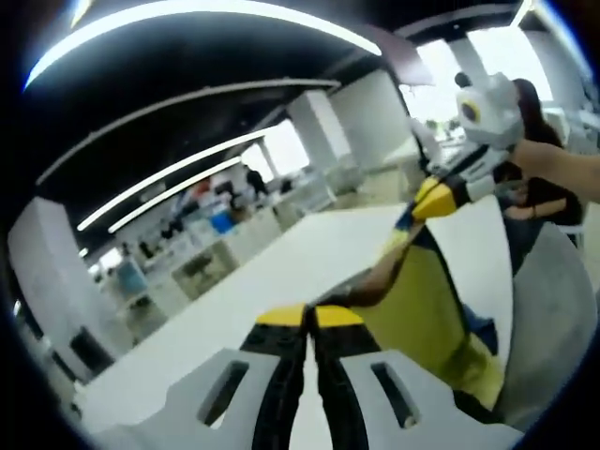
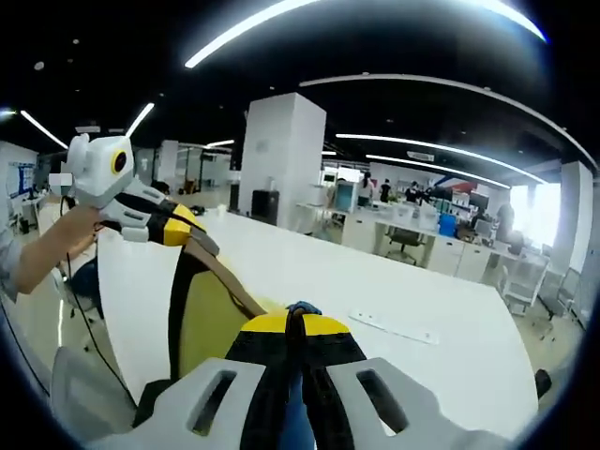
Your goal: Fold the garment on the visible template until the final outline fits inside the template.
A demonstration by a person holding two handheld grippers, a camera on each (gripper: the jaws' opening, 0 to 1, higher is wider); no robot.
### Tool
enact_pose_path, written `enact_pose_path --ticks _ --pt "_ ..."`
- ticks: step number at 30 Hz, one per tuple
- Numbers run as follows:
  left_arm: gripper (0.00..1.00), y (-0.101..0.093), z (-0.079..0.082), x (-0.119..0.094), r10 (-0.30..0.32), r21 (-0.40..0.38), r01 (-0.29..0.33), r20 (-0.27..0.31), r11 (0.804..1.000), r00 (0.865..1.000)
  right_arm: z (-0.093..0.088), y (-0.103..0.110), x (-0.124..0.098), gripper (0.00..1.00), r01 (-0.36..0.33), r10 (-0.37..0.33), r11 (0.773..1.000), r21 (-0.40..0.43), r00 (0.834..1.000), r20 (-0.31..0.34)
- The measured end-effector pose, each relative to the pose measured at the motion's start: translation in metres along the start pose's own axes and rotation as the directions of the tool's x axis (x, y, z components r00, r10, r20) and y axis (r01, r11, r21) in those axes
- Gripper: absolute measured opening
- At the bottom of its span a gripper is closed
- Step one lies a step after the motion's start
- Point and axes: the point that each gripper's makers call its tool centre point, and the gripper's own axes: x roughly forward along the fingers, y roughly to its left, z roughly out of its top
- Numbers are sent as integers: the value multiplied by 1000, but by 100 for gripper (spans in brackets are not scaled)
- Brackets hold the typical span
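A yellow garment (image 1: 422, 300) with dark trim hangs stretched between my two grippers above the white table (image 1: 281, 272). My left gripper (image 1: 309, 317) is shut on one dark edge of it at the bottom of the left gripper view. The right gripper (image 1: 427, 202) pinches the other end at upper right. In the right gripper view, my right gripper (image 2: 295, 323) is shut on the garment (image 2: 211, 328), with a blue bit of cloth at its tips. The left gripper (image 2: 183, 225) holds the trim at the left, gripped by a hand (image 2: 56, 244).
The long white table (image 2: 375, 281) runs away ahead, with a thin white strip (image 2: 389, 328) lying on it. A grey chair back (image 1: 553, 328) stands beside the table. Desks, chairs and people fill the office behind.
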Motion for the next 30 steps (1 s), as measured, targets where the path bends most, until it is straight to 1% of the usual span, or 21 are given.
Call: enact_pose_path --ticks 5,9,12,14,16,17,18,21,22,23,26,28,30 --pt "0 -1 -8 10 -17 -18 17 3 1000 1000 -8 -4 2 3 21 -21 1000 11 1000 -19" --pt "0 2 -18 20 -13 -49 12 -6 999 1000 -16 -6 9 3 15 -14 1000 26 999 -35" --pt "0 4 -26 29 -1 -58 0 -13 998 1000 -24 -13 20 3 2 -1 999 35 999 -47" --pt "0 6 -33 36 6 -60 -8 -28 998 1000 -30 -16 28 3 -13 15 999 37 998 -58" --pt "0 8 -37 40 15 -64 -17 -35 998 999 -33 -20 34 3 -24 27 999 36 998 -60" --pt "0 12 -41 45 27 -82 -30 -38 996 999 -36 -25 40 3 -30 32 999 41 998 -61" --pt "0 13 -42 47 30 -90 -33 -39 995 999 -37 -27 43 3 -32 35 999 44 998 -60" --pt "0 19 -52 60 43 -101 -48 -57 994 997 -42 -36 57 3 -43 47 997 58 997 -58" --pt "0 19 -53 62 44 -106 -50 -59 993 997 -44 -37 60 3 -46 50 997 59 997 -60" --pt "0 21 -56 66 46 -119 -53 -62 991 997 -45 -38 63 3 -49 52 997 58 997 -64" --pt "0 25 -64 77 55 -130 -64 -76 989 996 -51 -45 72 3 -55 59 996 67 996 -69" --pt "0 29 -67 87 55 -136 -66 -85 989 995 -55 -50 79 3 -58 63 996 70 995 -74" --pt "0 31 -74 96 58 -144 -71 -95 987 994 -60 -54 86 3 -64 69 995 72 994 -83"
